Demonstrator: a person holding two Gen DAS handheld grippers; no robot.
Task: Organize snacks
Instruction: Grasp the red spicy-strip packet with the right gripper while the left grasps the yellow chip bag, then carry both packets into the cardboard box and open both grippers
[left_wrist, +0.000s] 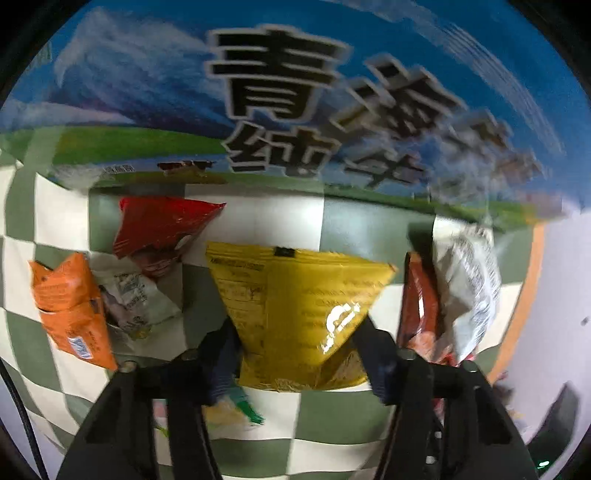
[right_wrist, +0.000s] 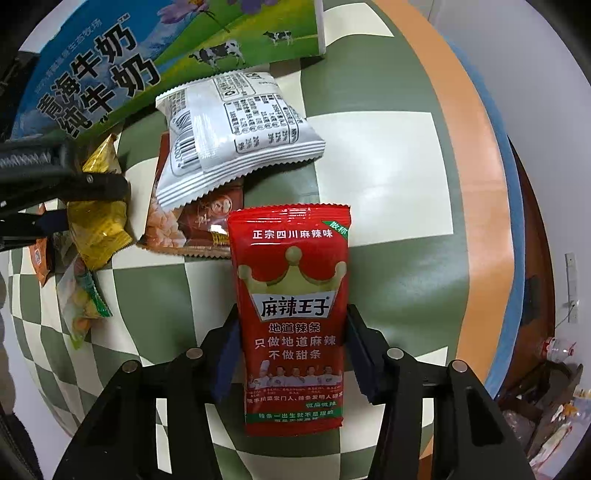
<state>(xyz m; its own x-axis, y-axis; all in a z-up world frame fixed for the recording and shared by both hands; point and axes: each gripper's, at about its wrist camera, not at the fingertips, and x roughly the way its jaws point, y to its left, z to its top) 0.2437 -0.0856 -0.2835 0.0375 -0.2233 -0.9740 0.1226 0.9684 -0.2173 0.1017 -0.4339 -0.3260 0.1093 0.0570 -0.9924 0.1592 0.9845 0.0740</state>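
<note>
My left gripper (left_wrist: 295, 328) is shut on a yellow snack packet (left_wrist: 295, 295), held above the checked tablecloth in front of the blue-and-green milk carton box (left_wrist: 258, 92). From the right wrist view the same left gripper (right_wrist: 74, 184) shows at the left, clamped on the yellow packet (right_wrist: 98, 225). My right gripper (right_wrist: 291, 332) is shut on a red spicy-strip packet (right_wrist: 295, 317), held upright above the cloth.
A white packet (right_wrist: 236, 136) lies on a brown packet (right_wrist: 192, 225) near the box (right_wrist: 110, 66). A red packet (left_wrist: 159, 229), an orange packet (left_wrist: 70, 302) and a pale packet (left_wrist: 136, 295) lie left. A green-edged packet (right_wrist: 83, 299) lies nearby. The table's orange rim (right_wrist: 476, 184) curves at the right.
</note>
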